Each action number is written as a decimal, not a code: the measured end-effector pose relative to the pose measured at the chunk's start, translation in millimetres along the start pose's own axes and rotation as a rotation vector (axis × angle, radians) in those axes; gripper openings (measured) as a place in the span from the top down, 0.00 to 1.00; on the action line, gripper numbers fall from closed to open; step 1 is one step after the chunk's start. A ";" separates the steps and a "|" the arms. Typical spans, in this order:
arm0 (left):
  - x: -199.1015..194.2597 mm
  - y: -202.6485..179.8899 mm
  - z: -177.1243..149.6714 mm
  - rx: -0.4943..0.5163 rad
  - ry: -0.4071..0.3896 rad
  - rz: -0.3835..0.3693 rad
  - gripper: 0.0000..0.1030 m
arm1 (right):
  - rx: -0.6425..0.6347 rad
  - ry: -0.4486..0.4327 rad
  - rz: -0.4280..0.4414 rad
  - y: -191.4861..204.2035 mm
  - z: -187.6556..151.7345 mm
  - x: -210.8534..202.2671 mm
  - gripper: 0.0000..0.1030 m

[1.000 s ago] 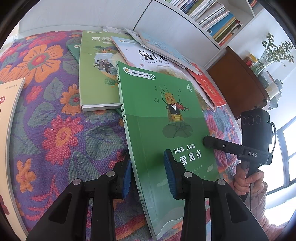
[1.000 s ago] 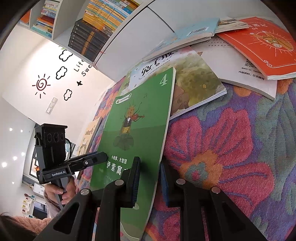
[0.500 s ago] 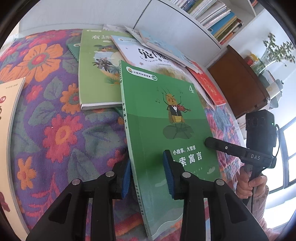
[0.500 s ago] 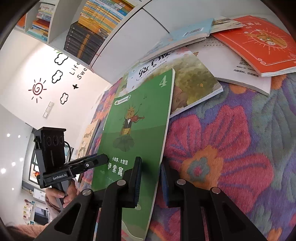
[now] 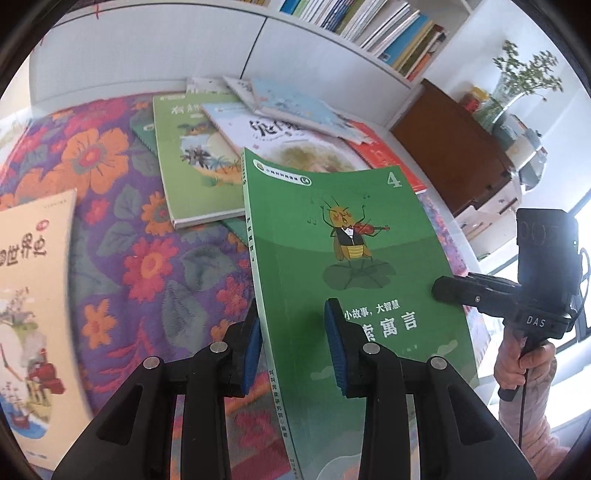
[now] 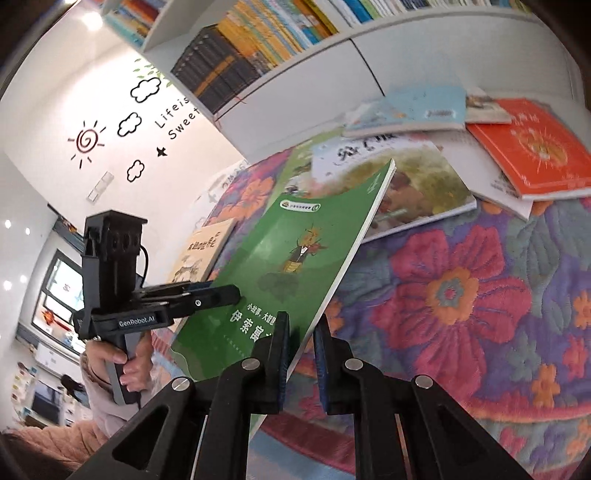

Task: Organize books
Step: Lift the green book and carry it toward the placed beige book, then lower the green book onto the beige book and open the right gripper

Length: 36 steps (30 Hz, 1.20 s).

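A green book [image 5: 332,229] with a violin-playing insect and a "4" on its cover hangs tilted above the flowered cloth [image 5: 147,266]. My left gripper [image 5: 295,347] is shut on its spine edge near the bottom. In the right wrist view the same green book [image 6: 295,251] sags slightly, and my right gripper [image 6: 301,354] grips its opposite long edge, jaws closing tight on it. Each gripper shows in the other's view: the right gripper's fingers [image 5: 443,290] and the left gripper's fingers [image 6: 221,295].
Several books lie overlapped at the far side: a light green book [image 5: 199,155], a white one [image 5: 280,136], a red one [image 6: 532,147]. A beige book [image 5: 33,277] lies at the left. Full bookshelves [image 5: 369,22] and a wooden cabinet [image 5: 454,147] stand behind.
Both grippers have risen with the green book, which has lifted off the pile and cloth and tilted. The right gripper's jaws have narrowed on its edge.
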<state>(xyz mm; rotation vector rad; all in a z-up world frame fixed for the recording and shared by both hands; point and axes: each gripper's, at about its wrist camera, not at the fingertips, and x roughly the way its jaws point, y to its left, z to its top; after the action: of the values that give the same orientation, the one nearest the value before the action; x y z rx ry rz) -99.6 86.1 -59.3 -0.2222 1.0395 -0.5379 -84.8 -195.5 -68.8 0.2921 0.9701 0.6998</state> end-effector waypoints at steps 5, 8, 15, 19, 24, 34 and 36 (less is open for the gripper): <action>-23.1 2.9 4.6 0.015 -0.030 0.016 0.71 | -0.033 -0.017 -0.015 25.3 6.3 -3.8 0.88; -43.8 8.4 12.1 0.030 -0.063 0.050 0.71 | -0.076 -0.030 -0.024 47.0 14.7 -2.2 0.88; -92.9 35.4 22.2 0.026 -0.144 0.135 0.71 | -0.157 -0.037 0.010 95.8 45.8 17.4 0.87; -111.3 58.4 20.3 -0.008 -0.166 0.184 0.71 | -0.199 -0.027 0.039 120.5 59.0 43.0 0.87; -123.5 89.5 12.4 -0.061 -0.178 0.234 0.71 | -0.230 0.013 0.064 140.9 65.0 81.8 0.87; -136.3 148.5 -3.4 -0.157 -0.172 0.265 0.71 | -0.240 0.095 0.115 163.3 69.3 147.6 0.87; -138.1 158.6 -6.6 -0.172 -0.171 0.279 0.71 | -0.248 0.104 0.121 170.8 69.9 161.7 0.87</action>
<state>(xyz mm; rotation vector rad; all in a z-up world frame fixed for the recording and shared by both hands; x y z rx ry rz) -109.2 293.5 -24.9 -0.2649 0.9307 -0.1741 -37.0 44.2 -46.8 0.0975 0.9578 0.9445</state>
